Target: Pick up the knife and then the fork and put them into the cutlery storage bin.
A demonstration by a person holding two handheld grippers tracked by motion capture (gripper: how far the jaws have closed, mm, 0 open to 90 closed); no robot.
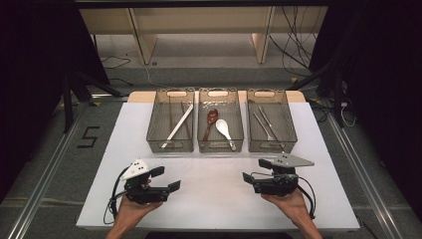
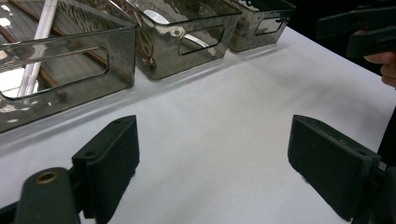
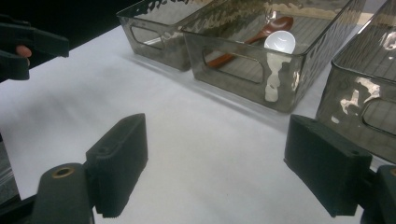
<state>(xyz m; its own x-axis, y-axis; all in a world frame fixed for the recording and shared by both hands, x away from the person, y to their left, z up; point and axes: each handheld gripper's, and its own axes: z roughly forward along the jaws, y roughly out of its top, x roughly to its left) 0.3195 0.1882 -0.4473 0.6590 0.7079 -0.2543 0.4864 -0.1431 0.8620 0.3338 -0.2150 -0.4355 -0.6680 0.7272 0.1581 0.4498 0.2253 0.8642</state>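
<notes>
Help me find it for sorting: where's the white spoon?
In the high view, the white spoon lies in the middle bin of three, just right of the brown spoon.

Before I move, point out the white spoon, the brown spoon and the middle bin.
white spoon (image 1: 222,127), high view, on its bowl.
brown spoon (image 1: 212,115), high view, on its bowl.
middle bin (image 1: 220,148), high view, on its near wall.
</notes>
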